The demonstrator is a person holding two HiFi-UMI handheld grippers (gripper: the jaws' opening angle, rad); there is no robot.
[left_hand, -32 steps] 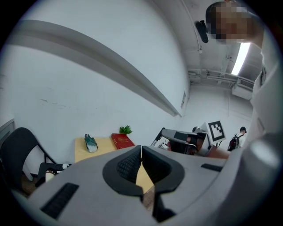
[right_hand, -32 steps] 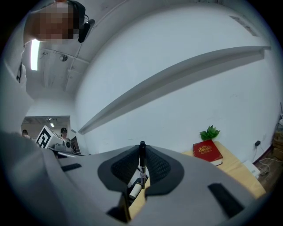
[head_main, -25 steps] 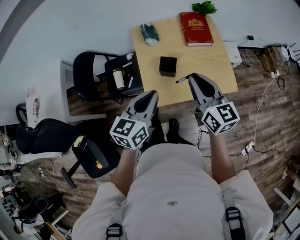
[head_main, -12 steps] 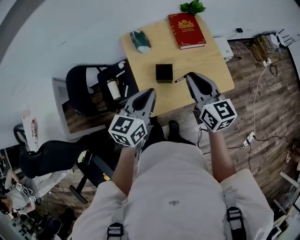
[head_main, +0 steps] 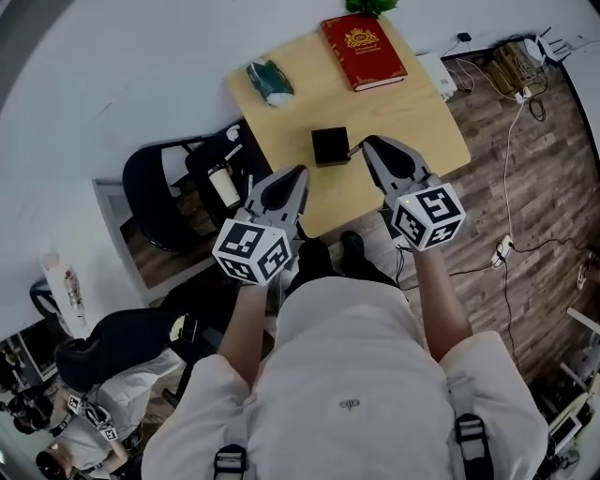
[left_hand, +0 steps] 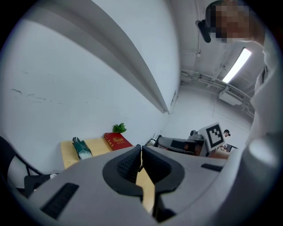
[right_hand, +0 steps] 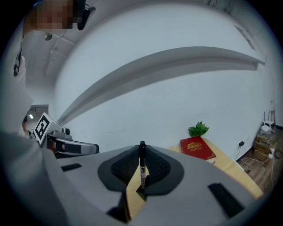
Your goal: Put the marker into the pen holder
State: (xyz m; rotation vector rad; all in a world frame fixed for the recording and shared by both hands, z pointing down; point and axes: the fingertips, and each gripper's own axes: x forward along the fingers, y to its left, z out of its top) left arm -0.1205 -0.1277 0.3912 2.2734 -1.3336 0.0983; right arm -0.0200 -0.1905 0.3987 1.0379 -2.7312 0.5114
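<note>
The black cube pen holder (head_main: 330, 145) stands on the wooden table (head_main: 412, 122). My right gripper (head_main: 366, 142) is just right of it, shut on a black marker (head_main: 353, 148) whose end points at the holder's right side. In the right gripper view the marker (right_hand: 142, 164) stands upright between the pads of that gripper (right_hand: 141, 152). My left gripper (head_main: 300, 172) hovers over the table's near edge, below and left of the holder, shut with nothing in it. The left gripper view shows its jaws (left_hand: 141, 152) pressed together.
A red book (head_main: 363, 52) lies at the table's far side beside a green plant (head_main: 370, 5). A green packet (head_main: 269, 80) is at the far left corner. A black chair (head_main: 178, 178) holding small items stands left of the table. Cables (head_main: 516, 75) lie on the floor at right.
The right gripper has carried the marker forward and left, so its end is now beside the pen holder. The left gripper has kept its place near the table's edge.
</note>
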